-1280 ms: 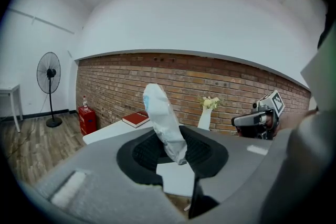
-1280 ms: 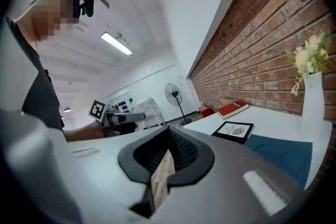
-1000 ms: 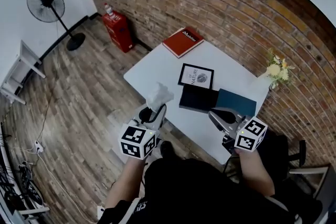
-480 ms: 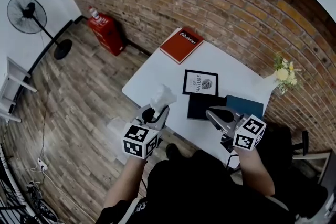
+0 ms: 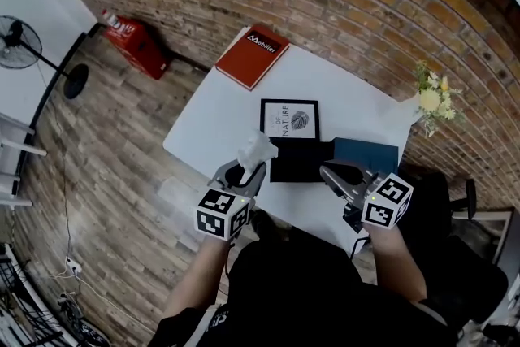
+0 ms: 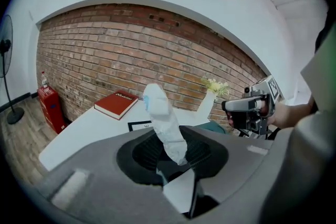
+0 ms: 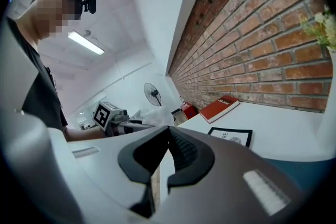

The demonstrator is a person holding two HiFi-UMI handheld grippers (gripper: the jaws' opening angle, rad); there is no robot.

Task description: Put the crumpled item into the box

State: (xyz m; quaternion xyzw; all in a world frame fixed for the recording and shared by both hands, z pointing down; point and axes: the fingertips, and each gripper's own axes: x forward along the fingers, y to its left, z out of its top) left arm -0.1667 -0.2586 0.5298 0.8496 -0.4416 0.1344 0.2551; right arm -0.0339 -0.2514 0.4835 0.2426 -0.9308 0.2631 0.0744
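Now your left gripper (image 6: 176, 159) clamps the crumpled wad (image 6: 161, 118) by its lower end, so it stands clear for dropping into the box (image 5: 299, 162) just ahead; your right gripper (image 7: 160, 165), closed and empty, hovers beside the box.

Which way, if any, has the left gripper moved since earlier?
Yes. The left gripper, shut on the crumpled white item, has moved forward from the white table's near edge toward the black box.

Left tool (image 5: 244, 171) with crumpled item (image 5: 256, 149) advanced over table (image 5: 210, 119) edge, seemingly; right tool (image 5: 331, 171) likewise forward.
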